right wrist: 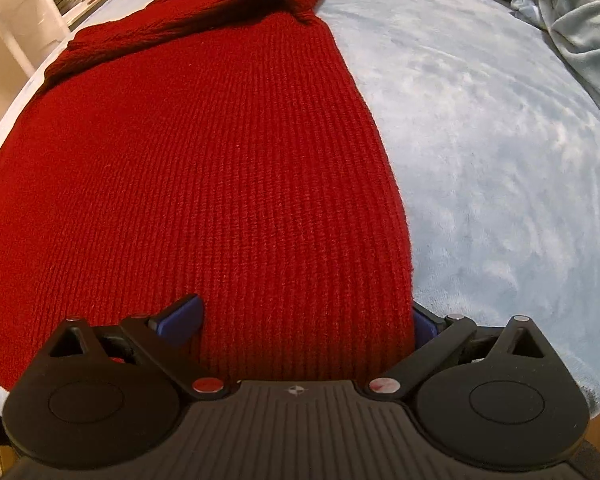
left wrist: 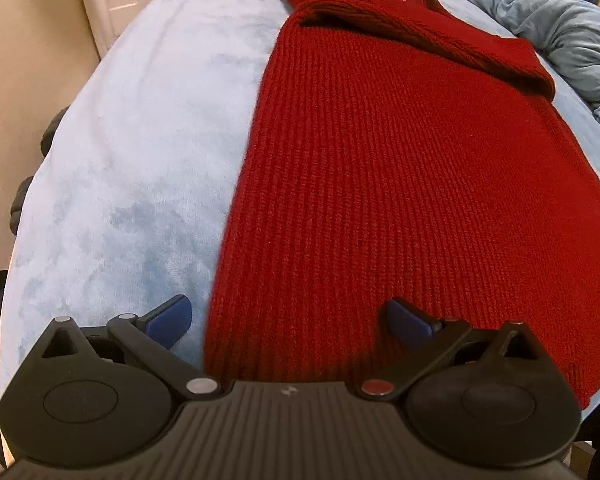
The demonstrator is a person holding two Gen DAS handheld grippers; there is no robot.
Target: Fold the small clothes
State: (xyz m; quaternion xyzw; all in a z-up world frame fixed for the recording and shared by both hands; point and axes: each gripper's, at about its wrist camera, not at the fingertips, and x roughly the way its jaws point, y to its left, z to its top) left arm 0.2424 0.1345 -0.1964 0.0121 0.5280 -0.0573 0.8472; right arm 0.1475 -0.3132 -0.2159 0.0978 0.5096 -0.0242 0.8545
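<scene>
Pale blue plush blanket (left wrist: 120, 160), rumpled grey-blue bedding (left wrist: 560, 36), white fan (right wrist: 16, 12).

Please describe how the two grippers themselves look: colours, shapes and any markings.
Both look alike. The left gripper and right gripper each have a ribbed dark grey body with a small round emblem, two round black housings, black linkage arms with silver and red pivot caps, and blue pads on the fingers. No cables or sleeves show.

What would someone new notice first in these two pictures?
The red sweater stands out first, lying flat on the pale blue blanket with its sleeves folded across the top. Next come the open left gripper and right gripper, each straddling a near corner.
</scene>
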